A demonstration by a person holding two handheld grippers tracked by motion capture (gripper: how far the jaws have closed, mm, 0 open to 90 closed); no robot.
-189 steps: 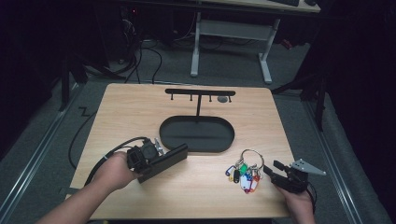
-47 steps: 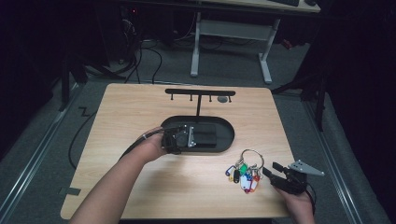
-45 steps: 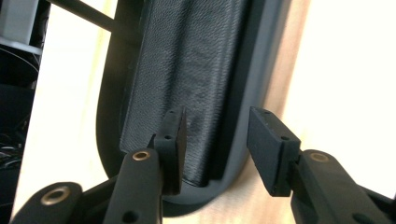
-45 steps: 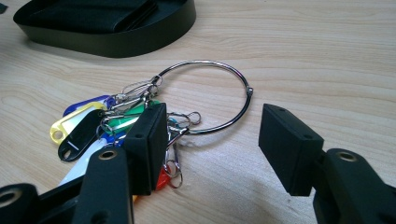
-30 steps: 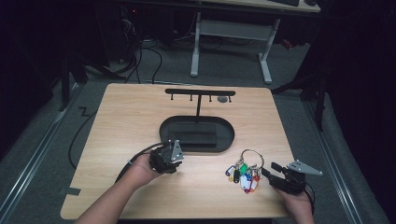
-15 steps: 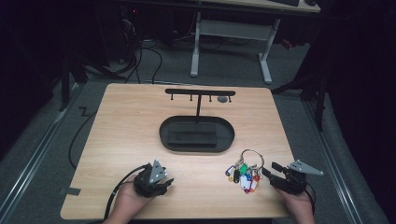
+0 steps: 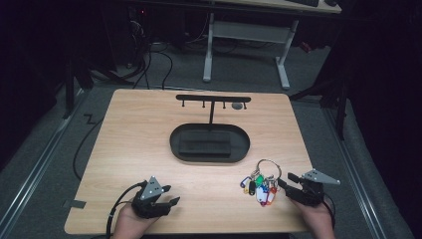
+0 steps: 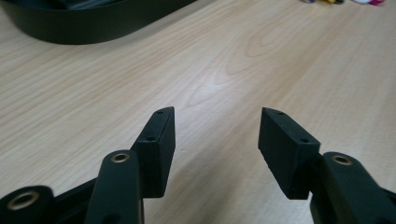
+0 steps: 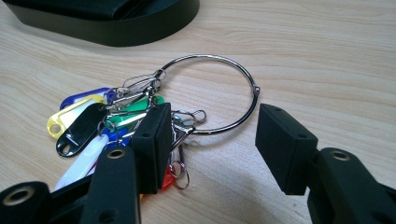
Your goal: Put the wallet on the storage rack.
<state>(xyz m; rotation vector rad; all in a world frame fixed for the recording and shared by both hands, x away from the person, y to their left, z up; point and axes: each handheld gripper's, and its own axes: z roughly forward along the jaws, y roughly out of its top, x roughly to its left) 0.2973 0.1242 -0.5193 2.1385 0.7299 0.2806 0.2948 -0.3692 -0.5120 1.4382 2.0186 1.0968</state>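
Observation:
A metal key ring (image 7: 268, 166) (image 9: 219, 93) with several coloured plastic tags (image 7: 259, 186) (image 9: 88, 126) lies flat on the wooden table (image 7: 149, 144) at the front right. My right gripper (image 7: 285, 182) (image 9: 212, 140) rests just right of it, open, its jaws either side of the ring's near edge and holding nothing. At the front left my left gripper (image 7: 170, 195) (image 8: 215, 140) sits low on bare wood, open and empty. A black oval tray (image 7: 175, 140) (image 8: 84, 25) (image 9: 140, 25) with a flat black block (image 7: 205, 144) in it lies mid-table.
A black T-shaped hook rack (image 7: 213, 98) rises from the tray's far side, with a small grey object (image 7: 238, 105) near its right end. Table edges are close in front of both hands. Cables and a desk frame (image 7: 246, 40) stand on the floor beyond.
My left gripper has drawn back from the tray toward the front left edge of the table and now rests there open. The right gripper and the key ring have stayed still.

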